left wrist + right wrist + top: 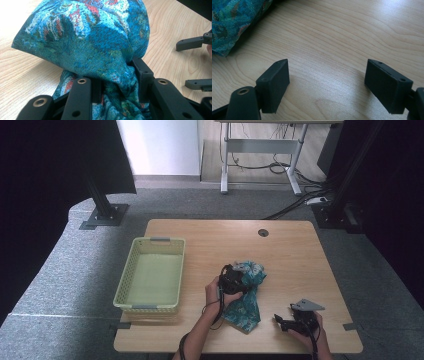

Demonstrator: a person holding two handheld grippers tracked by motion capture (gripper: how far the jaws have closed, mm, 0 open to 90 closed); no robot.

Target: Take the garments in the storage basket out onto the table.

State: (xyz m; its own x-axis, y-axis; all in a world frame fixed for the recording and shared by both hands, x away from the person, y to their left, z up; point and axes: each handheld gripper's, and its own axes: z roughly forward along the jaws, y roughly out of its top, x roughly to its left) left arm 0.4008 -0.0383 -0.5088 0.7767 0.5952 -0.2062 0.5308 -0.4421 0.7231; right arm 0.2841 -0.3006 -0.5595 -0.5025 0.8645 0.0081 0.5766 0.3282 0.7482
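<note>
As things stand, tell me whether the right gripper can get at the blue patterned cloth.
Probably yes: the right gripper stands open, with bare table between it and the cloth close by.

- Left gripper [234, 281]: black body, black cable looping off toward the forearm; up close [112, 82], flat black link bars with brass-ringed rivet holes.
- Right gripper [285, 317]: black, grey three-cornered plate on top, black cable trailing back; up close [325, 85], two blocky matte-black jaws with small screw holes, one brass-ringed rivet at lower left.
- Forearms bare, no sleeves; dark band at left wrist.
</note>
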